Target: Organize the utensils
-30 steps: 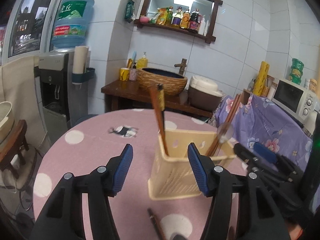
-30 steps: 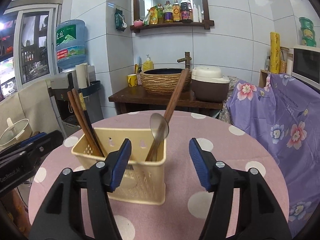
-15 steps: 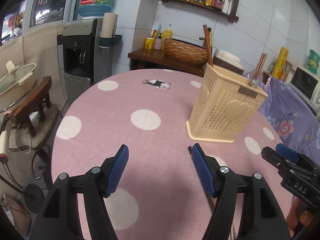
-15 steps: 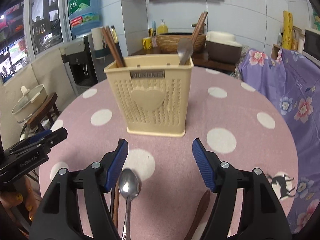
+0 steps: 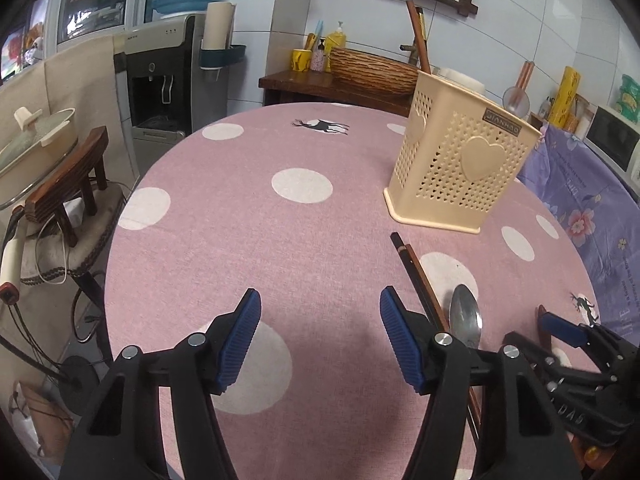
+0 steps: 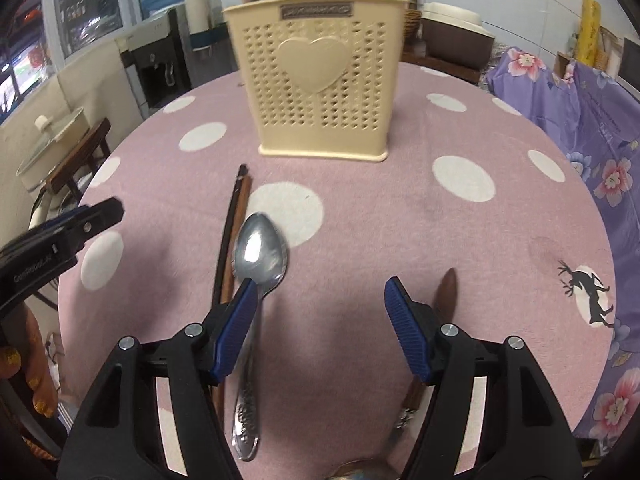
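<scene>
Two claws, left [image 5: 320, 340] and right [image 6: 318, 326], hung open and empty over the counter [image 6: 400, 240]. Spoon [image 6: 260, 254] and chopsticks [image 6: 232, 232] lay touching before the holder [image 6: 316, 76]. Risked pinching both together, or scattering them, closing off-centre.

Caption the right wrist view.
Open right gripper above a metal spoon and dark chopsticks before a cream perforated holder.

Tablecloth [image 6: 400, 240] is matt pink woven cloth with white dots. The utensil holder [image 6: 320, 80] looks like smooth cream plastic, perforated all over. Spoon [image 6: 260, 252] is shiny polished metal, chopsticks [image 6: 230, 240] dark wood, and the gripper pads [image 6: 404, 324] are ribbed blue rubber.
</scene>
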Demonstrator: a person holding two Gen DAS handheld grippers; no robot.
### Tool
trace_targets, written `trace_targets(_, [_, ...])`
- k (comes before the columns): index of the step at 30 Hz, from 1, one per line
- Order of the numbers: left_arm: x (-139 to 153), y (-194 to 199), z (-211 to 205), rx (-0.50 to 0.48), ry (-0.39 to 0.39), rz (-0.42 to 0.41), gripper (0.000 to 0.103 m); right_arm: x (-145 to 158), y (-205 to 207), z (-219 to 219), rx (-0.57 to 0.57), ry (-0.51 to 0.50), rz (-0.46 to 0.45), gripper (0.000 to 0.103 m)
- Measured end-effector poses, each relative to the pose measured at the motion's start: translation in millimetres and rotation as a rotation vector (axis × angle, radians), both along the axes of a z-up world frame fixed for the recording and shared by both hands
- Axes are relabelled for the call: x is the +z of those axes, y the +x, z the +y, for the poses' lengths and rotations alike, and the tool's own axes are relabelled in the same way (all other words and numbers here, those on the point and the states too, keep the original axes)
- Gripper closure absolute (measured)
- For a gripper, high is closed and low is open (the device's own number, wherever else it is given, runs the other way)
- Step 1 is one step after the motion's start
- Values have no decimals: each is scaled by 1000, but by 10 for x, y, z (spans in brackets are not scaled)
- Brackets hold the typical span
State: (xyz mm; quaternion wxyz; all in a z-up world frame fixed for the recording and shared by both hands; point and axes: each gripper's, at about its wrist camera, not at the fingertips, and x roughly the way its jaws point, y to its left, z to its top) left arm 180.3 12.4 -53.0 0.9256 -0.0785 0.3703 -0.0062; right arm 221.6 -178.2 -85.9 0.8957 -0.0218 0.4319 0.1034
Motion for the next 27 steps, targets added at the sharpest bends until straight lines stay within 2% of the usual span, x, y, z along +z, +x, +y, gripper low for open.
trace_targets(2, [-2,-9,2,1,-3,1,41,-45,-7,105,28,-30,7,38])
trace_targets(5, [17,-26,21,5,-3,-3,41,-125,-5,221,48,-89,37,46])
trace_targets(11, [25,-23,62,16,-12,0,41,-178,-68,268,53,-74,60,62])
trace_targets(18, [12,-15,-3,0,-13,6,42,-168,-58,209,15,-25,64,95])
trace_targets(27, [-83,8,-276,-82,-15,44,42,-180,24,-28,-75,-13,56,96])
